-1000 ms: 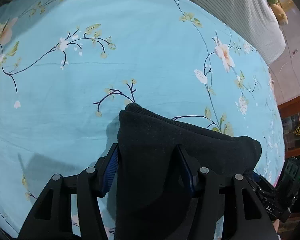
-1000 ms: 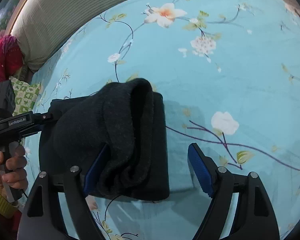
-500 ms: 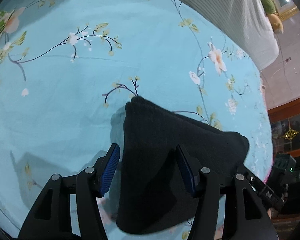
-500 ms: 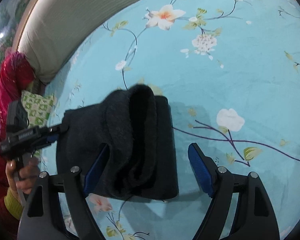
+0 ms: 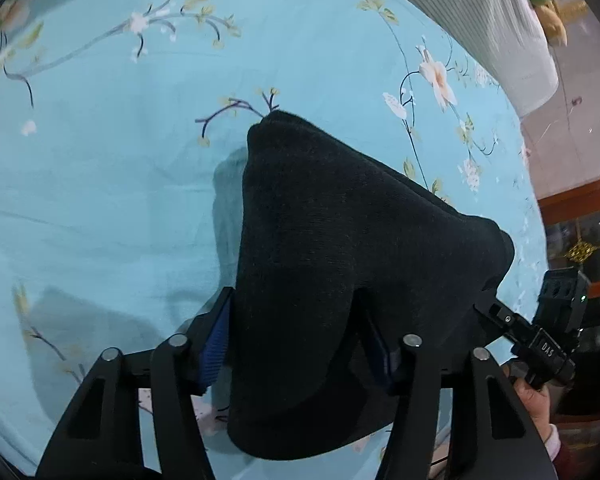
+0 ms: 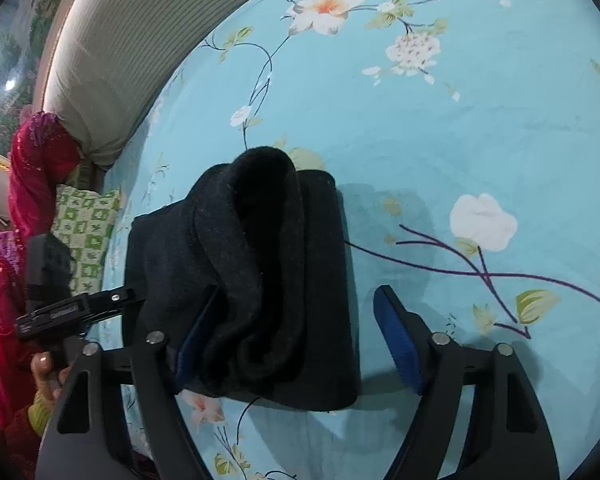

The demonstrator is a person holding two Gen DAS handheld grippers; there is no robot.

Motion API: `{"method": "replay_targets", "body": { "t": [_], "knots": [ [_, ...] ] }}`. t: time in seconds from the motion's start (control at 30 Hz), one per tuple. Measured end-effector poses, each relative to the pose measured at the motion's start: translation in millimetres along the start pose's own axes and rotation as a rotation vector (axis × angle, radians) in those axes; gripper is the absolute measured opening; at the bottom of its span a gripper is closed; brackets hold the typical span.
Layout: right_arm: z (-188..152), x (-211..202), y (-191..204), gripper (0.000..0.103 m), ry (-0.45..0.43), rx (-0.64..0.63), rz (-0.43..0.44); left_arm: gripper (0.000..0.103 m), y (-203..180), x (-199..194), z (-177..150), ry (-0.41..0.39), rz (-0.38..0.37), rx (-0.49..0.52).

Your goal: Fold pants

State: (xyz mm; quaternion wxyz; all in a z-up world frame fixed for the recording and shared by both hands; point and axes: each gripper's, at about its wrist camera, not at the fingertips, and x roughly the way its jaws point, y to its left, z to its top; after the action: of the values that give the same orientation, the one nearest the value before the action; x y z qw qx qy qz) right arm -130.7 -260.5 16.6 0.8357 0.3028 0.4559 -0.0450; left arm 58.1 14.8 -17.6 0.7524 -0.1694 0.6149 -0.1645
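Observation:
The black pants are folded into a thick bundle above the light blue floral bedsheet. My left gripper is shut on one end of the bundle and holds it up; the cloth hides the fingertips. In the right wrist view the pants sag over the left finger of my right gripper, whose jaws stand wide apart; the right finger is bare. The other gripper shows at the edge of each view.
A ribbed off-white headboard cushion runs along the far side of the bed. A green checked cushion and red cloth lie at the left. The bed's right edge and dark wooden furniture show in the left wrist view.
The bundle has risen off the sheet with my left gripper, and its shadow has grown. My right gripper stays wide apart at the other end.

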Motion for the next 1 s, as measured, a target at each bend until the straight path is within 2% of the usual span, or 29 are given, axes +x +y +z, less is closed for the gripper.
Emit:
{"method": "replay_targets", "body": {
  "t": [0.1, 0.17, 0.23, 0.3, 0.4, 0.53, 0.67, 1.0],
  "knots": [
    [0.0, 2.2, -1.0, 0.062, 0.014, 0.010, 0.048, 0.053, -1.1, 0.6, -1.5, -0.014, 0.001, 0.011],
    [0.0, 3.0, -2.1, 0.059, 0.014, 0.021, 0.059, 0.049, -2.7, -1.3, -2.5, -0.020, -0.002, 0.017],
    [-0.2, 1.7, -0.1, 0.054, 0.017, 0.019, 0.065, 0.040, -5.0, -4.4, -3.1, -0.030, -0.015, 0.019],
    [-0.3, -3.8, 6.9, 0.047, 0.013, -0.002, 0.068, 0.035, -9.1, -8.4, -3.8, -0.042, -0.015, 0.030],
    [1.0, -12.9, 19.5, 0.042, 0.001, -0.035, 0.093, 0.029, -15.8, -16.3, -5.7, -0.062, -0.002, 0.046],
    [7.1, -24.9, 37.8, 0.040, -0.020, -0.083, 0.120, 0.027, -20.0, -39.0, -7.8, -0.105, -0.008, 0.054],
    [16.1, -28.2, 56.9, 0.039, -0.026, -0.125, 0.155, 0.027, -9.9, -63.9, -4.7, -0.154, -0.018, 0.020],
    [35.2, 0.3, 100.5, 0.039, 0.008, -0.223, 0.204, 0.027, 25.4, -109.1, 0.2, -0.246, 0.019, -0.060]
  ]
}}
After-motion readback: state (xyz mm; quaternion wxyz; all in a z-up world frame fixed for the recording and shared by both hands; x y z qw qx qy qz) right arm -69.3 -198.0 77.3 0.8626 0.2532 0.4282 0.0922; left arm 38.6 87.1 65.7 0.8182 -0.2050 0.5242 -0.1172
